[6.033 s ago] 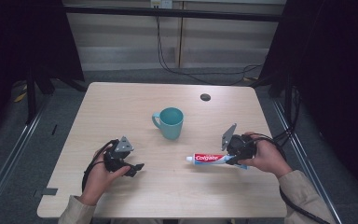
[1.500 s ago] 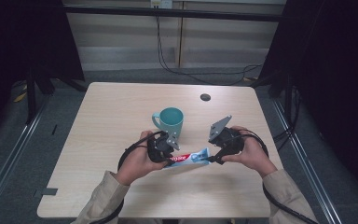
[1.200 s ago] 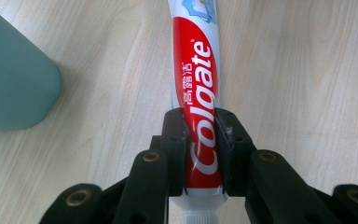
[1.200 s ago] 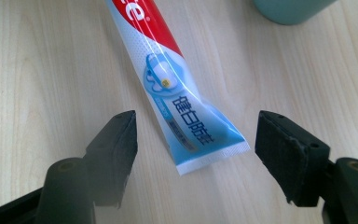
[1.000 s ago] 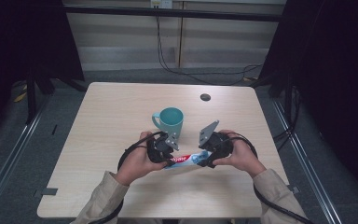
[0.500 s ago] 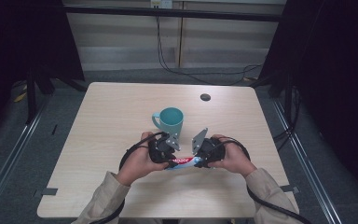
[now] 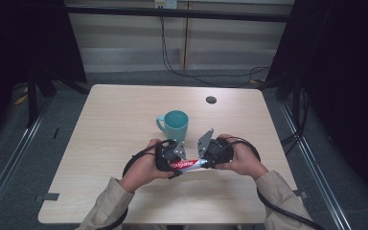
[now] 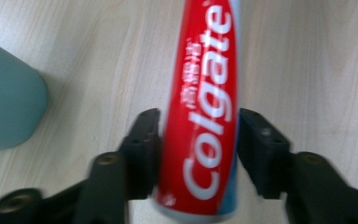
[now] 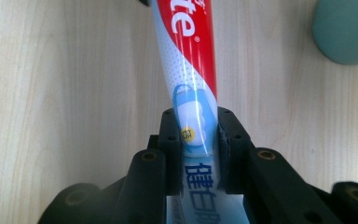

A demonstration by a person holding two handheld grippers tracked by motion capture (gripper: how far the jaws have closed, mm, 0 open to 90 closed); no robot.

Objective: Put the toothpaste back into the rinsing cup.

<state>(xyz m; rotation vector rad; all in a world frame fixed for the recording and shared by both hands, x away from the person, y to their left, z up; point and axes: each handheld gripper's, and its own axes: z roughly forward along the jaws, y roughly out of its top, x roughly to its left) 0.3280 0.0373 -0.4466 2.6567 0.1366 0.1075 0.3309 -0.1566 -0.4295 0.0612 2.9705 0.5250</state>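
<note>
A tube (image 7: pixel 187 165) of toothpaste is held level just above the table (image 7: pixel 100 134), near its front edge and just in front of a teal mug (image 7: pixel 175 125). The tube is spanned between the two grippers, which are brought close together in the high view. The right gripper (image 9: pixel 198 149) is clamped on the tube's blue-and-white end; in the right gripper view both jaws are seen pressed tight against the tube's sides. The left gripper (image 8: pixel 198 154) is set around the red lettered end. In the left gripper view its left jaw is seen against the tube, while a thin gap may be left at the right jaw, so it cannot be told whether this grip is closed. The mug is seen upright, its handle turned to the left in the high view. A small dark disc (image 7: pixel 211 99) is seen far back on the table, well apart from the mug.
</note>
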